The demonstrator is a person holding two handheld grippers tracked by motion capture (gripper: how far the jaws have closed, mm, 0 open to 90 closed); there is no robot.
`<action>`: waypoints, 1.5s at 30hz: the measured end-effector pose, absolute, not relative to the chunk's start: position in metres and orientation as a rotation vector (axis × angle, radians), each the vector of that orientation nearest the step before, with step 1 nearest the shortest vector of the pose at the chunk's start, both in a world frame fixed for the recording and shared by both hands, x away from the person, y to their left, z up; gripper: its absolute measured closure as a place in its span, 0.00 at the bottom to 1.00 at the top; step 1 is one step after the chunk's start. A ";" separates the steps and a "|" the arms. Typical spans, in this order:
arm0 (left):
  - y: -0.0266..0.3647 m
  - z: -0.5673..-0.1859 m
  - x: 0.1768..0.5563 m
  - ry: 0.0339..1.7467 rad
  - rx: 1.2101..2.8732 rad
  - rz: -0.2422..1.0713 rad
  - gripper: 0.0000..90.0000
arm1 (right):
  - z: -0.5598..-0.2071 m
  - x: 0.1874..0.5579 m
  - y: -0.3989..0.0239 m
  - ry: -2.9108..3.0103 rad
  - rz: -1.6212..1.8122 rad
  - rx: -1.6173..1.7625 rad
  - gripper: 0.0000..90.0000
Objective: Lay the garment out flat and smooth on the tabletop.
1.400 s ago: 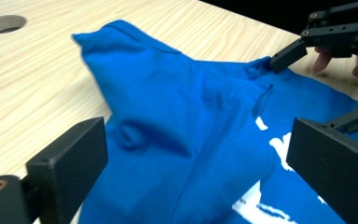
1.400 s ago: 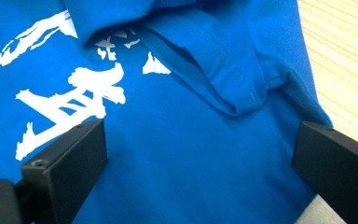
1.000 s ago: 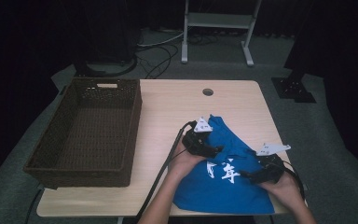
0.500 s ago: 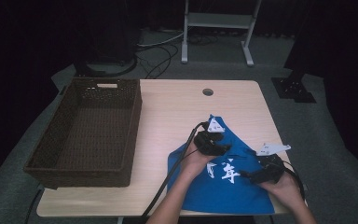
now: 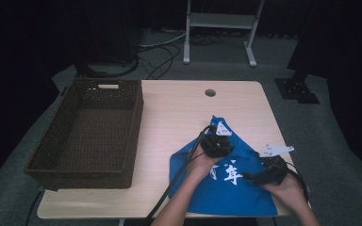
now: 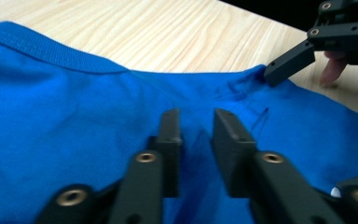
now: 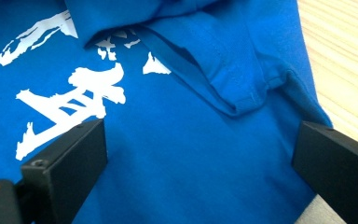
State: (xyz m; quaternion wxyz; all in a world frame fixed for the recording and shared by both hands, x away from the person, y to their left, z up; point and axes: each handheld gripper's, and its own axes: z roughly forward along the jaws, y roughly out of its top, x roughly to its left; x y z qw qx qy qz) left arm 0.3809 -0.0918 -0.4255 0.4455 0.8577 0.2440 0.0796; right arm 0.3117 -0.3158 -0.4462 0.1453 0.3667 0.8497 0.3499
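We note the table (image 5: 179, 113), a wicker basket (image 5: 89, 132) at its left, and a blue shirt (image 5: 226, 188) lying at its near right corner. The left gripper (image 6: 196, 135) has just been closing, with a pinch of shirt between its narrowed jaws. The right gripper (image 7: 200, 163) stands wide apart over the shirt, grasping nothing.

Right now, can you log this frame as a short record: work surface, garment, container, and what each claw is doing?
surface: light wooden table with a round cable hole
garment: blue T-shirt with white printed characters, lying at the table's near right
container: dark wicker basket, on the table's left, apart from the shirt
left claw: jaws have just been closing, now narrow, a fold of shirt fabric between them
right claw: jaws wide open over the shirt
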 end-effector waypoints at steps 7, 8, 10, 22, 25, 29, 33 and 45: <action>-0.091 -0.428 0.383 0.615 2.137 0.160 0.97 | -0.446 0.312 -0.316 2.447 1.007 1.053 0.03; -0.090 -0.426 0.383 0.615 2.132 0.166 0.97 | -0.446 0.312 -0.316 2.447 1.007 1.053 0.03; -0.087 -0.423 0.383 0.617 2.114 0.174 0.97 | -0.446 0.312 -0.316 2.447 1.006 1.053 0.03; -0.058 -0.403 0.396 0.658 2.056 0.245 0.97 | -0.446 0.312 -0.316 2.448 1.008 1.052 0.03; -0.050 -0.398 0.400 0.663 2.043 0.270 0.97 | -0.446 0.312 -0.316 2.448 1.008 1.051 0.03; -0.037 -0.393 0.406 0.691 2.027 0.297 0.97 | -0.446 0.312 -0.316 2.448 1.007 1.051 0.03; -0.025 -0.388 0.413 0.710 2.022 0.328 0.97 | -0.446 0.312 -0.316 2.448 1.008 1.051 0.03; 0.006 -0.386 0.435 0.776 1.999 0.373 0.97 | -0.446 0.312 -0.316 2.448 1.008 1.051 0.03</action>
